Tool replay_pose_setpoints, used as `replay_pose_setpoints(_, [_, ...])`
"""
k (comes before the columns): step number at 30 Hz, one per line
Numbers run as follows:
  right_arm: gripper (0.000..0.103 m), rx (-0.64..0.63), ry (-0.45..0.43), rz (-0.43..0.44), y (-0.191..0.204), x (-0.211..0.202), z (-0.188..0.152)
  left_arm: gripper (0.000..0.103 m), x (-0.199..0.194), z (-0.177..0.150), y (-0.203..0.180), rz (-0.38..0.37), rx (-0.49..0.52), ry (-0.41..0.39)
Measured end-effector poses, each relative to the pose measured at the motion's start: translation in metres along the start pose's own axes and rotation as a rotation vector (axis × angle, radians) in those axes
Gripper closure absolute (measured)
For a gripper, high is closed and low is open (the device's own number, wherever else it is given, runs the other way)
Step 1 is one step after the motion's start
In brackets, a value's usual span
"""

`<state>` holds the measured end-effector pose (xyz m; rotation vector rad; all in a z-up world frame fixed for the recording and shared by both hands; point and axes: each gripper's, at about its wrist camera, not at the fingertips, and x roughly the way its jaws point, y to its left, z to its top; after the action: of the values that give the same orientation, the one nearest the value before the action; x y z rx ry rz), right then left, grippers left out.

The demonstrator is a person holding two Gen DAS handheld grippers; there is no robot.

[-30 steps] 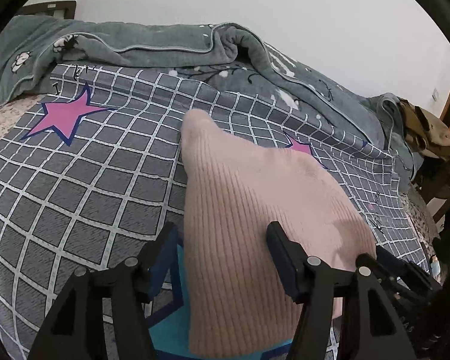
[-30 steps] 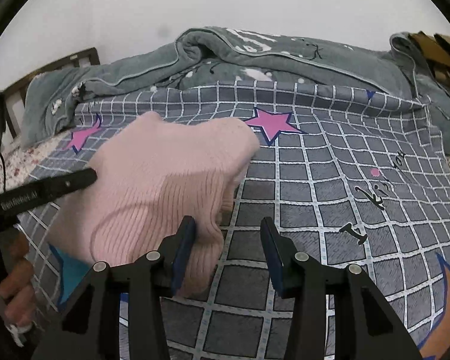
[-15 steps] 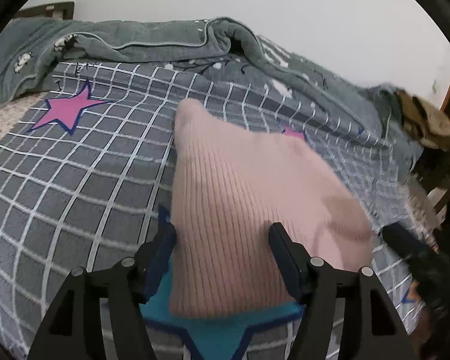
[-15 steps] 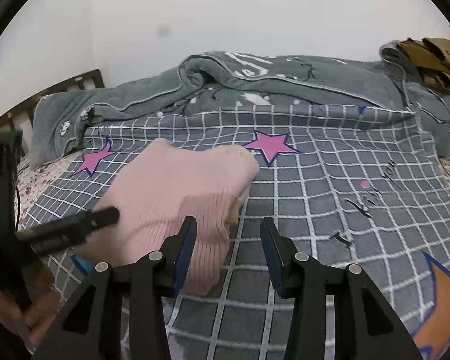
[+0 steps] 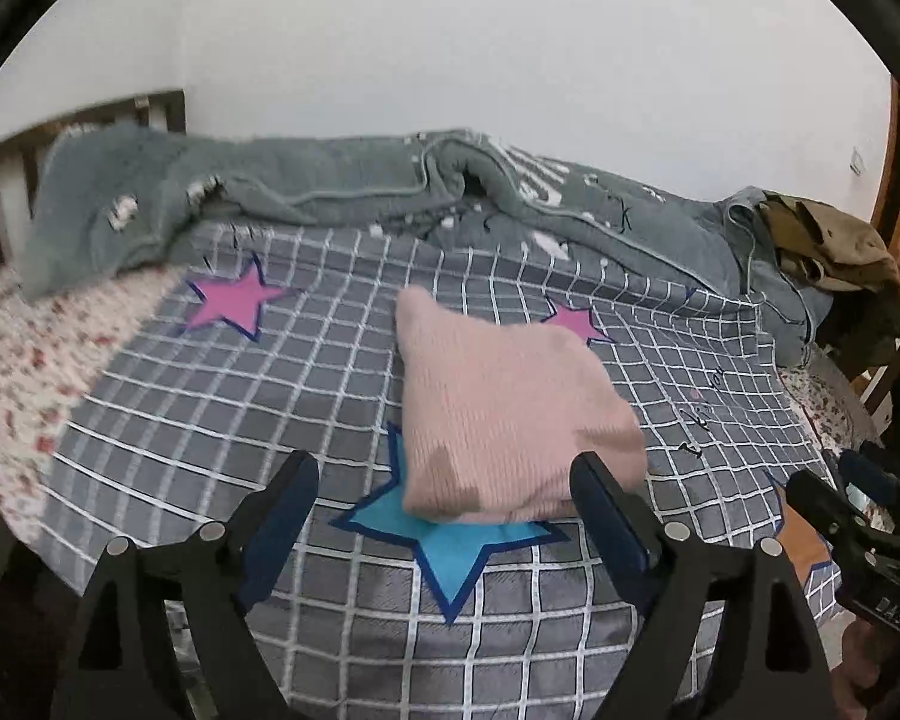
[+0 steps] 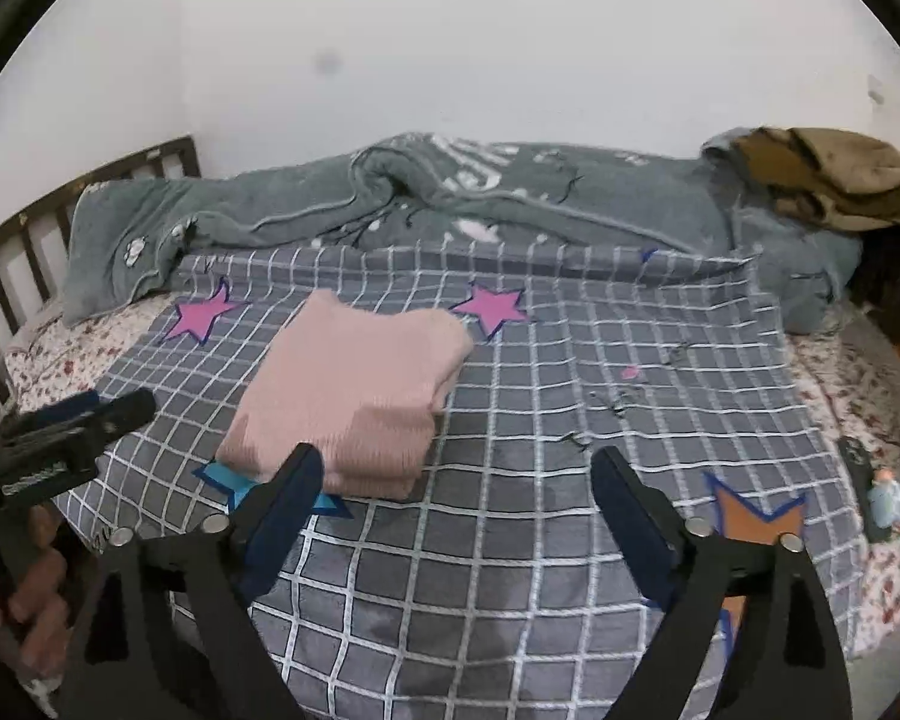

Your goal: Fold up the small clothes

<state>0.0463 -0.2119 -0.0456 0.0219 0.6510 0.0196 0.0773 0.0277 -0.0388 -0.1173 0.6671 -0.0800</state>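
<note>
You've pulled both grippers up and back off the folded pink ribbed knit garment. Your left gripper and right gripper are opening wide, nothing between either's jaws now.

Both wrist cameras look down across the same bed, side by side.

Left gripper and right gripper: black angular frames, dark blue finger pads, silver screws.
</note>
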Motion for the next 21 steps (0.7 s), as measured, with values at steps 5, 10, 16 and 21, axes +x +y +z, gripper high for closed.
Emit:
replay_pose_setpoints(5, [0.002, 0.047, -0.027, 0.007, -0.006, -0.034, -0.004, 0.015, -0.031, 0.003, -0.009, 0.033, 0.027, -0.005])
replay_pose_setpoints(10, [0.001, 0.054, -0.022, -0.008, -0.008, -0.049, -0.006, 0.014, -0.047, 0.000, -0.013, 0.024, 0.027, -0.010])
replay_pose_setpoints(16, [0.001, 0.047, -0.034, -0.013, -0.007, -0.057, -0.006, 0.014, -0.053, 0.000, -0.020, 0.036, 0.059, -0.007])
replay_pose_setpoints(21, [0.001, 0.042, -0.031, -0.020, -0.005, -0.058, -0.005, 0.014, -0.055, 0.001, -0.021, 0.031, 0.060, -0.009])
